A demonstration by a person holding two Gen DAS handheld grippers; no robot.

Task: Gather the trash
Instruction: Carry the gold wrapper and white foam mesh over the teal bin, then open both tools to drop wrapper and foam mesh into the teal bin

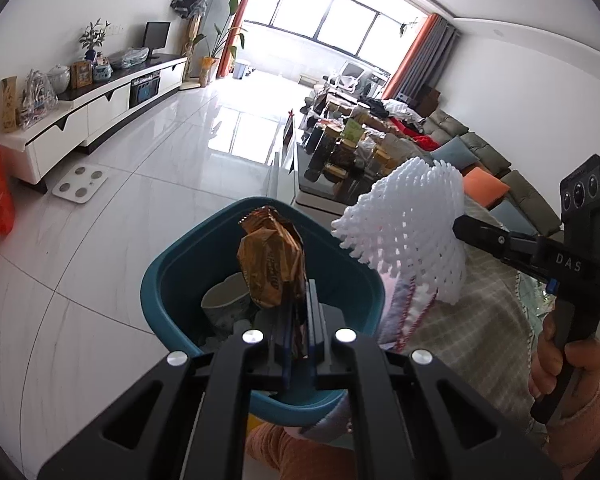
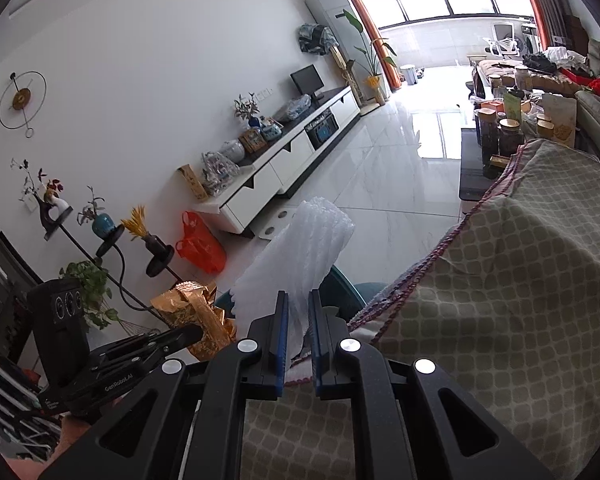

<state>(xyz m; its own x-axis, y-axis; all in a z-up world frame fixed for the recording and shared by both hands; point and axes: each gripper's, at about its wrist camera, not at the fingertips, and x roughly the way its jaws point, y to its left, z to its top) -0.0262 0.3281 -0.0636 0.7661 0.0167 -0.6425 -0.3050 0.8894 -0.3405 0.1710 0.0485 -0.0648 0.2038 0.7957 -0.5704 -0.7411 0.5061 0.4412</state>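
The left gripper [image 1: 298, 312] is clamped on a crumpled gold wrapper [image 1: 272, 260], held above the open teal bin [image 1: 172, 276]. The right gripper [image 2: 299, 312] pinches a white foam fruit net [image 2: 300, 256] just beside the bin, over a checked cloth [image 2: 500, 300]. Beyond lie the glossy tiled floor [image 1: 148, 184], a white TV cabinet [image 1: 96, 112] and bright windows [image 1: 332, 16].
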